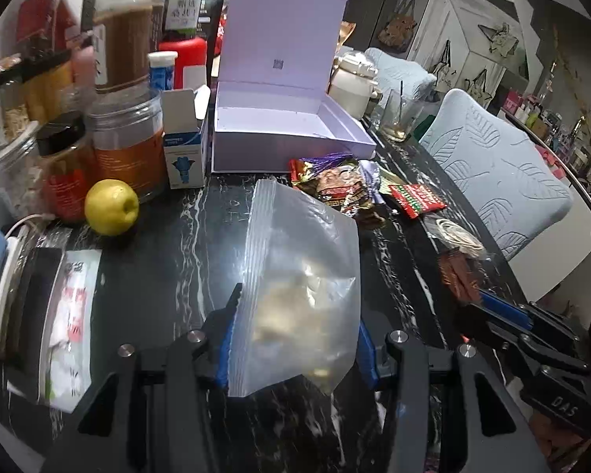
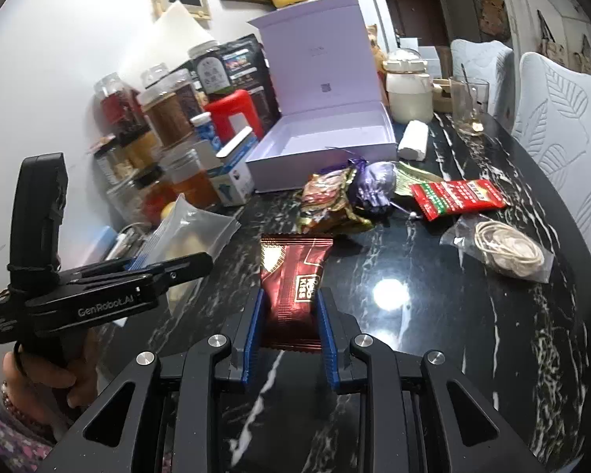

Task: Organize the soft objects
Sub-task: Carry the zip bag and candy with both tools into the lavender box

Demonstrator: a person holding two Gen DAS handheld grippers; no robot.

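Note:
My left gripper [image 1: 295, 327] is shut on a clear zip bag [image 1: 299, 276] with pale pieces inside, held above the dark marble table [image 1: 169, 268]. The bag also shows in the right wrist view [image 2: 195, 228]. My right gripper [image 2: 289, 307] is shut on a dark red snack packet [image 2: 291, 280], which also shows in the left wrist view [image 1: 459, 276]. A pile of snack wrappers [image 2: 335, 197] with a purple pouch [image 2: 376, 185] and a red sachet [image 2: 455, 197] lies in front of the open lilac box [image 2: 319, 146].
Jars and bottles [image 1: 110, 79], a small blue-white carton [image 1: 183, 149] and a yellow apple [image 1: 111, 207] crowd the left side. A bag of rubber bands [image 2: 504, 250], a white jar [image 2: 409, 86], a glass [image 2: 469, 106] and padded chairs [image 1: 492, 165] are on the right.

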